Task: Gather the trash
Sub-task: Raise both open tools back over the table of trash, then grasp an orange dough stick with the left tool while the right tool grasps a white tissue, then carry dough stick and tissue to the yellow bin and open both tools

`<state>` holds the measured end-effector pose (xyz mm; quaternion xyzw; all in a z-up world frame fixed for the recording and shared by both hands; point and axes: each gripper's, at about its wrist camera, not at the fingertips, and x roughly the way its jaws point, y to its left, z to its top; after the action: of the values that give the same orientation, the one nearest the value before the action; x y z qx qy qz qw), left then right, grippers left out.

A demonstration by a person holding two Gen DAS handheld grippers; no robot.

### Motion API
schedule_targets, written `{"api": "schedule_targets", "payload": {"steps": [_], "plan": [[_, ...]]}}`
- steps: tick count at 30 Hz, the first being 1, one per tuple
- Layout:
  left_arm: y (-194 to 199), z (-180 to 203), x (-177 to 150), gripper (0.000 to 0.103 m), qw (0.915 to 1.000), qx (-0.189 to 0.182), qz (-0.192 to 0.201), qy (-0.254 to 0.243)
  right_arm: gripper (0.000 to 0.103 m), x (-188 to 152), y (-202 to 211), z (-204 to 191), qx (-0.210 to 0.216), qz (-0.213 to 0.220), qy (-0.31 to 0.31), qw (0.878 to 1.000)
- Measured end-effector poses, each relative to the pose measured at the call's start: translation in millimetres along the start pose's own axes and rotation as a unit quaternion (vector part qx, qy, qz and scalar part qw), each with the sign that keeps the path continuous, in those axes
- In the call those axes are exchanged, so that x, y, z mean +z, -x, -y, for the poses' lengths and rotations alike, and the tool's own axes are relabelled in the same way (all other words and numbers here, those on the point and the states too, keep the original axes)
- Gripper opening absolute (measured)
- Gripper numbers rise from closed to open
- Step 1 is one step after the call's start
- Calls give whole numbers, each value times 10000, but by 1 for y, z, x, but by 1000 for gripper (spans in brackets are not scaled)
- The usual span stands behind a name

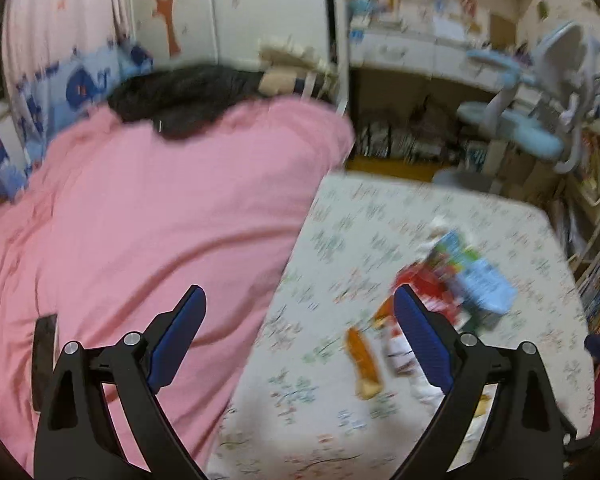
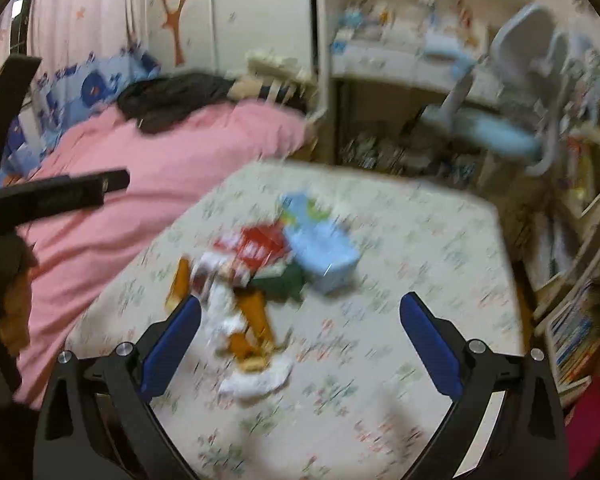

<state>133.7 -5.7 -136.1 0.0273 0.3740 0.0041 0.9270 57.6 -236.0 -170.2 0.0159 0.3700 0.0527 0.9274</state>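
Both grippers wide, empty: left gripper [image 1: 300, 308], right gripper [image 2: 300, 316]. One blurry trash pile [image 2: 268, 264] on mattress [image 2: 420, 240], beside one pink blanket [image 2: 160, 184]; piece count unclear.

A floral-print bed [image 2: 420, 240] carries a heap of trash [image 2: 260, 264] near its middle; left of the heap lies a pink blanket [image 2: 160, 184].
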Motion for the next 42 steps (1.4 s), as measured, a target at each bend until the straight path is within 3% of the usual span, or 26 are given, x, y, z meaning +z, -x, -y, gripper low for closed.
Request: {"api": "schedule_targets", "payload": {"steps": [5,8,10,15,22,29,32,33,35,37,42], "plan": [[-37,-24,-3,91,9981,308,-533,50,96,-11,-19,0,175,-574,-7,9982],[-54,-20,-12,91,9964,158,-834,-17,94,-18,-26,-2,303,-831,-40,9961],[-64,-9,-19,88,9947,64,-998,-251,85,-20,-31,-5,370,-959,31,9947],[-77,24,-35,84,9883,-230,-1275,-803,74,-28,-43,-16,472,-1238,199,9910],[-87,43,-45,84,9850,-394,-1333,-1025,73,-32,-51,-21,450,-1389,302,9888],[-96,54,-49,65,9788,-869,-1544,-1030,71,-30,-56,-10,577,-1400,81,9884],[-99,56,-54,41,9743,-1011,-1689,-1098,64,-34,-63,-13,518,-1551,159,9864],[-98,55,-54,25,9742,-1031,-1667,-1120,60,-34,-63,-15,467,-1537,209,9868],[-96,52,-54,18,9716,-1204,-1740,-1063,46,-34,-63,-17,404,-1542,327,9867],[-94,43,-53,17,9697,-1377,-1815,-879,32,-34,-60,-10,394,-1567,232,9866],[-73,17,-46,15,9704,-1742,-1630,-385,24,-35,-52,10,194,-1502,-10,9885]]}}
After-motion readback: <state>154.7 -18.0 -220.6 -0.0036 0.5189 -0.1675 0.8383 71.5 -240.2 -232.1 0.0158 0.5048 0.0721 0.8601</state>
